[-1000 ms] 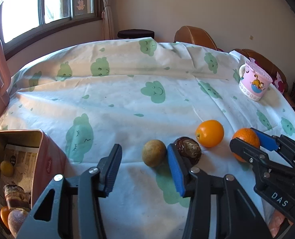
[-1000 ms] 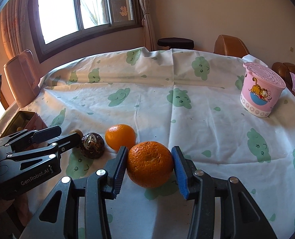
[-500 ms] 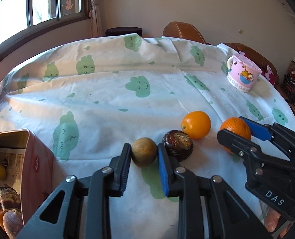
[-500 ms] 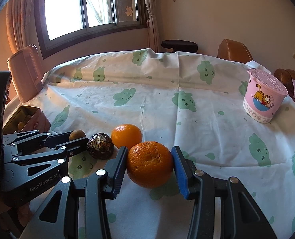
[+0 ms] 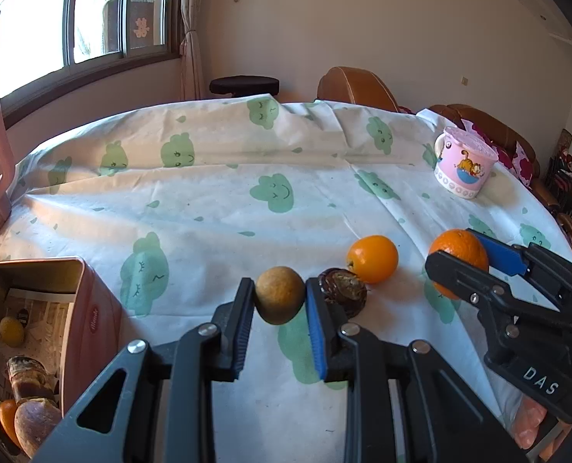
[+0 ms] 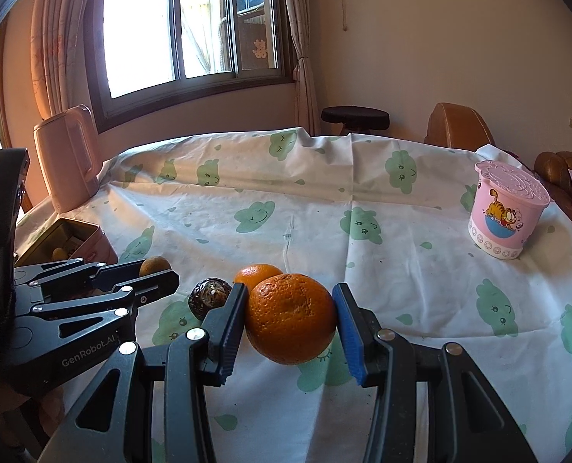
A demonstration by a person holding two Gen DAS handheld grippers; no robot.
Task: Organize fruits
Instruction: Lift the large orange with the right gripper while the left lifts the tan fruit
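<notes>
Two handheld claws work a row of fruit on a table (image 5: 216, 193) draped in a white cloth with green clouds. The left claw (image 5: 279, 308) pinches a small brown fruit (image 5: 279, 294), round and dull-skinned, while the right claw (image 6: 289, 322) pinches a large orange (image 6: 290, 318) with a pebbled, slightly dimpled rind. Between the two gripped fruits lie a dark wrinkled fruit (image 5: 344, 295), just beside the brown fruit, and a smooth small orange (image 5: 373, 258), just behind the dark one.

Only the left wrist view looks down into the pink tin (image 5: 89, 308) left of the brown fruit, showing a yellow fruit (image 5: 11, 331), a brown piece (image 5: 35, 424) and an orange piece (image 5: 6, 416) on a paper lining. Only the right wrist view takes in the whole pink kettle (image 6: 68, 158) behind that tin, the full window (image 6: 185, 27) and the curtains (image 6: 50, 38).

A pink lidded cup (image 6: 508, 212) with a cartoon cat stands well apart from the large orange, toward the table's far right edge, with brown chairs (image 5: 357, 85) beyond
</notes>
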